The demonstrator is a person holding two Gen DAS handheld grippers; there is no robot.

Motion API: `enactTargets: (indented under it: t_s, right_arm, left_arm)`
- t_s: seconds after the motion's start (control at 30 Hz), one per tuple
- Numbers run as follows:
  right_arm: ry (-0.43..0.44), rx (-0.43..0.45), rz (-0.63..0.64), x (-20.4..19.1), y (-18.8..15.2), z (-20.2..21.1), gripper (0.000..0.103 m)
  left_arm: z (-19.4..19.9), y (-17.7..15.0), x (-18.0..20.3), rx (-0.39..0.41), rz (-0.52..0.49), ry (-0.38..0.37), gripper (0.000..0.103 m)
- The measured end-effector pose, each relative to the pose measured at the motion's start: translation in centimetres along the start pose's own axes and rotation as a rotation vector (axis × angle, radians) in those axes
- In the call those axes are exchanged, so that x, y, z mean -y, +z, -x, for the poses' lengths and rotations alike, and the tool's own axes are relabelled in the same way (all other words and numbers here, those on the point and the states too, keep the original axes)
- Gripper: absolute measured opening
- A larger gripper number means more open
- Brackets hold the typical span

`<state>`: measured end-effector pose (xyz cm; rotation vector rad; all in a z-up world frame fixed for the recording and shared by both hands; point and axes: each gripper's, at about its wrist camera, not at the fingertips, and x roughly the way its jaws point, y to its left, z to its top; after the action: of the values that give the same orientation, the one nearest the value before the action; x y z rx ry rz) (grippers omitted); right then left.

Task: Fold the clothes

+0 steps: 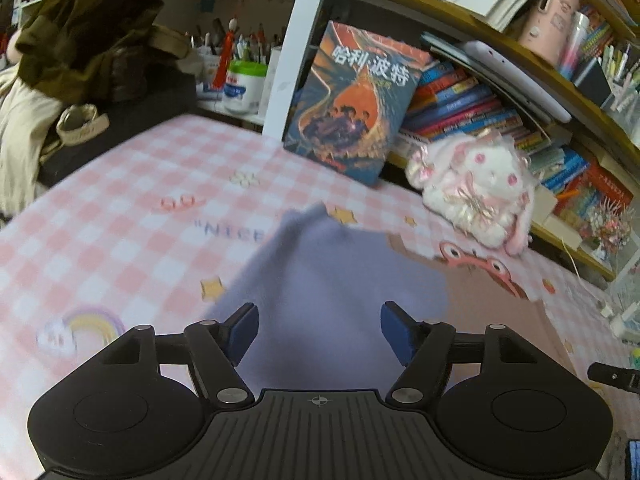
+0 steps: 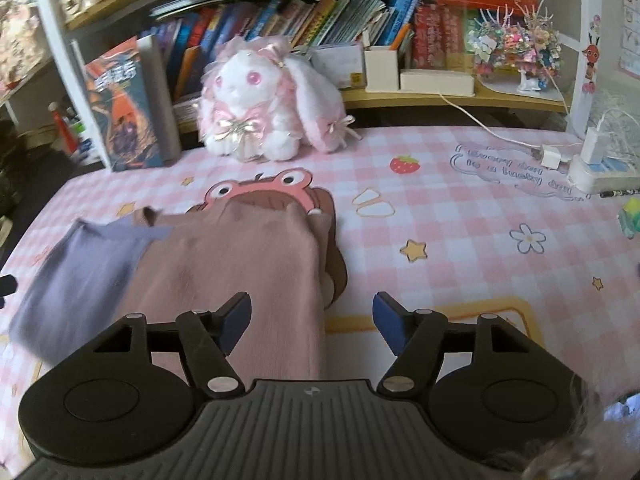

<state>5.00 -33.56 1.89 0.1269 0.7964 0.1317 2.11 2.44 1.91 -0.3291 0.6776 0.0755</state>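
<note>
Materials and finish, both wrist views

Lilac cloth and dusty-pink cloth: soft, matt knit. Surface cover: smooth printed check, slight sheen. Plush rabbit: fluffy pile with satin bows. Book: glossy paper cover. Shelf: pale wood. Fingers: matt blue pads on black plastic, metal pivots.
</note>
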Motion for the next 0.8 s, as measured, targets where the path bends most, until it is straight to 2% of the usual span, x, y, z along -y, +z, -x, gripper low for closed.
enactTargets:
  t_s: [0.33,0.8]
  right_arm:
    - [0.073,-0.033,0.083,1.0,-2.3,2.1,0.069]
    - [0.15,-0.077,0.12,1.6,-5.2,3.6,0.073]
  left_arm:
    - [2.9,-4.6,2.5,-0.016,0.067,0.045,0.071]
    - [5.3,-8.2,5.5,-0.053,0.067,0.066,0.075]
